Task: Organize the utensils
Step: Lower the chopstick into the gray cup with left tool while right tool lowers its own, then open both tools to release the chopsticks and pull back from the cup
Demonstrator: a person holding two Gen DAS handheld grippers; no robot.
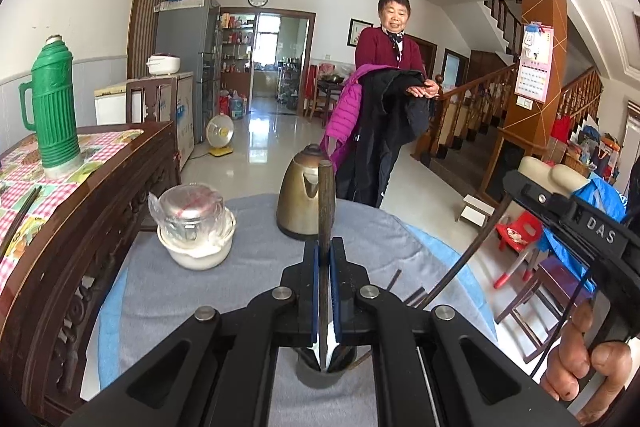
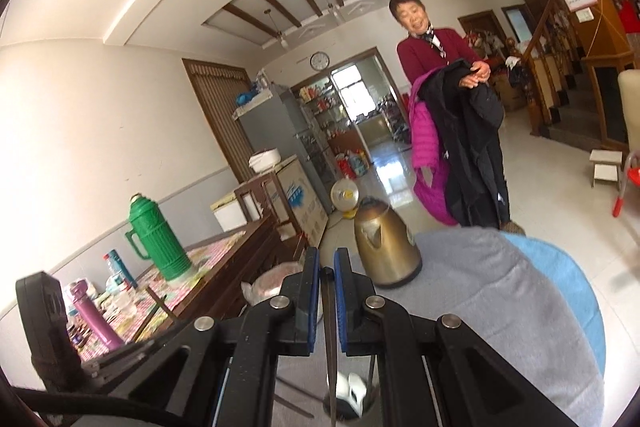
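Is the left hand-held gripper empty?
No, the left hand-held gripper is shut on a dark chopstick standing upright between its blue pads.

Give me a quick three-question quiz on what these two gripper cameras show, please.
1. True or false: the left gripper is shut on a chopstick.
2. Which thing stands nearest the kettle on the grey cloth? A) the green thermos B) the white bowl C) the fan
3. Fill in: below both grippers, the grey ___ holds utensils.

Key: 1 true. 2 B. 3 cup; the right gripper also grips a chopstick above it.
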